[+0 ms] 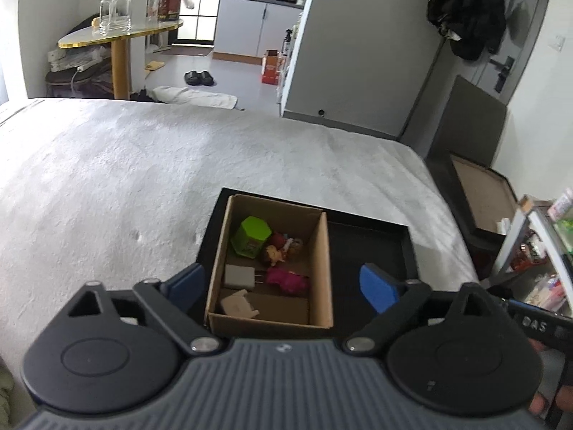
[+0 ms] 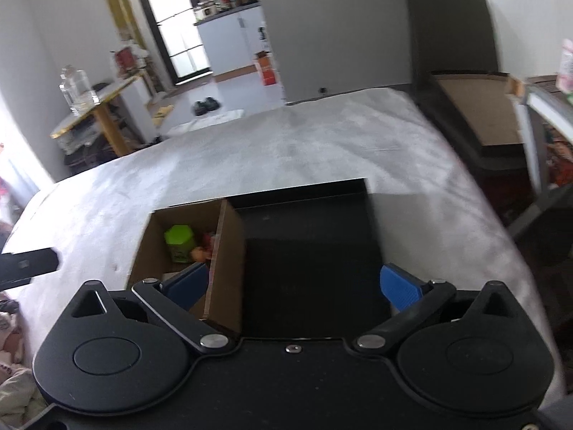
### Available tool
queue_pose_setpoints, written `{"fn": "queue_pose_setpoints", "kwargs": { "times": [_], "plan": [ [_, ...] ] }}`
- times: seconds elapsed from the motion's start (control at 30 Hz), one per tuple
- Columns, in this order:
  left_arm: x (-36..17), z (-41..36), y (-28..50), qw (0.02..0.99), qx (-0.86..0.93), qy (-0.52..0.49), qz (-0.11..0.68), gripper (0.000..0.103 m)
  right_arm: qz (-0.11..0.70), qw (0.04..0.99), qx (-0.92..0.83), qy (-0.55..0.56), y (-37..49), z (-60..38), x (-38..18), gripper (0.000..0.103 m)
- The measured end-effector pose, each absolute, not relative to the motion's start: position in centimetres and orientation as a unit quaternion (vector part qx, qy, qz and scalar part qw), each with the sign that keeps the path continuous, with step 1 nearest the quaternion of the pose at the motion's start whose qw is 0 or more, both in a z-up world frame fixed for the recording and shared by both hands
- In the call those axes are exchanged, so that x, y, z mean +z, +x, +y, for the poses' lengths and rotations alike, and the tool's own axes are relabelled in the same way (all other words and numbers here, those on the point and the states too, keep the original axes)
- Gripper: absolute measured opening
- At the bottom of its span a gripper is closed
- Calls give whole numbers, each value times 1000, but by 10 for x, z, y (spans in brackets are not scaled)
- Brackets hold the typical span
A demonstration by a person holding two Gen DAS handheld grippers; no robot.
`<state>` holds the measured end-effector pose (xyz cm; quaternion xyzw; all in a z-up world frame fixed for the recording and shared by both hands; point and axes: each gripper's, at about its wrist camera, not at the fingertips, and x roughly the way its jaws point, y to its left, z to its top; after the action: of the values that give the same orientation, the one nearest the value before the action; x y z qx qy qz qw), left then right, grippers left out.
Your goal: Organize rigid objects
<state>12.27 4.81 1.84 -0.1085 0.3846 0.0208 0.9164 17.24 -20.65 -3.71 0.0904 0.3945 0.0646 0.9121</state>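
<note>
A brown cardboard box (image 1: pixel 322 268) sits in the left half of a black tray (image 1: pixel 404 251) on the grey bed. Inside lie a green hexagonal box (image 1: pixel 250 236), small doll figures (image 1: pixel 283 249), a pink toy (image 1: pixel 288 279), a grey charger (image 1: pixel 238 275) and a beige plug (image 1: pixel 236 304). My left gripper (image 1: pixel 283 286) hangs above the box, open, with nothing between its blue pads. My right gripper (image 2: pixel 293 286) is open above the tray (image 2: pixel 308 251), its left pad over the box wall (image 2: pixel 225 251). The green hexagonal box (image 2: pixel 178 238) shows there too.
The grey bedspread (image 1: pixel 143 179) spreads left and beyond the tray. A dark open case (image 1: pixel 480 193) stands off the bed's right edge, with a cluttered shelf (image 1: pixel 537 251) nearer. A round gold-rimmed table (image 1: pixel 118 32) with a glass jar stands far left.
</note>
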Motion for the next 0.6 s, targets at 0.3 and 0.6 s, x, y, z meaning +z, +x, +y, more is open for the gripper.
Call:
{"fn": "queue_pose_setpoints", "kwargs": {
  "times": [0.3, 0.6],
  "plan": [
    [38, 43, 96, 920, -3, -106, 376, 103, 400, 910, 59, 96, 152, -226, -24, 103],
    [44, 45, 71, 922, -15, -105, 372, 103, 409, 906, 68, 88, 127, -229, -10, 103]
  ]
}}
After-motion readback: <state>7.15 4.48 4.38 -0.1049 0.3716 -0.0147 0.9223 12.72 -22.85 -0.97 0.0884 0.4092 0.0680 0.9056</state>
